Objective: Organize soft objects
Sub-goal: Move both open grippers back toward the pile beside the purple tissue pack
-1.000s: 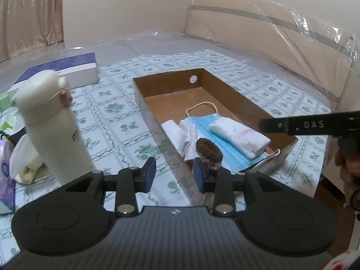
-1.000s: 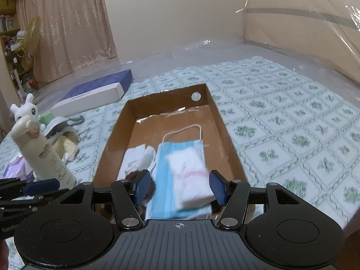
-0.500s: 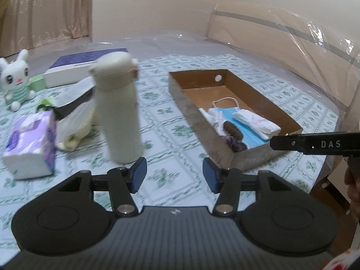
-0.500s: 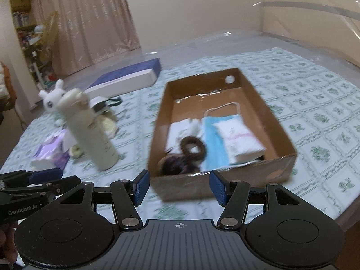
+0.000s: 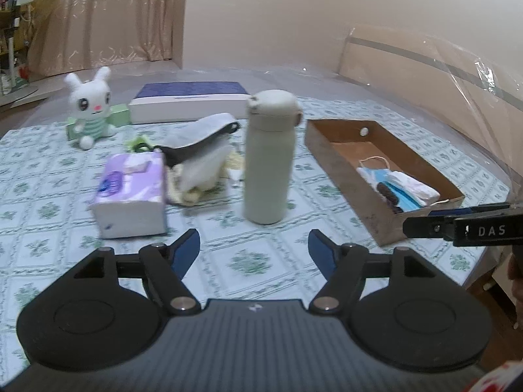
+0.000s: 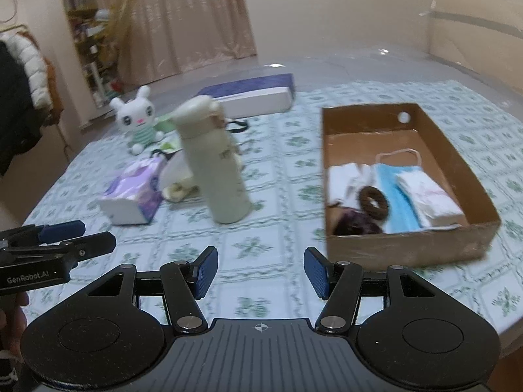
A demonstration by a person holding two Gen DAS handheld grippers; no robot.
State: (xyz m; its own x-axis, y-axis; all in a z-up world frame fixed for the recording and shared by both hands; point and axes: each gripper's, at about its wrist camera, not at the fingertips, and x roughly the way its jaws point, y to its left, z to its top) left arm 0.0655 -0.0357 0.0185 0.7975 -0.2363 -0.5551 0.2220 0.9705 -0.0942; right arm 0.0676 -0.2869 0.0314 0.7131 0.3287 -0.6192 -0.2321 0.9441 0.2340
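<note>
Cream insulated bottle (image 5: 268, 158) stood upright on green-patterned tablecloth (image 5: 251, 261), flat blue-and-white box (image 5: 191, 101) lay behind it, beige curtain (image 5: 108, 16) hung at rear, cluttered shelves (image 6: 88, 32) at far left.

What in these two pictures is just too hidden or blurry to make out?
- Left view: the near box wall hides most of the dark items inside.
- Right view: the flask's label is smeared by motion blur.
- Both views: the soft pile behind the tissue pack is half hidden, its contents unclear.
</note>
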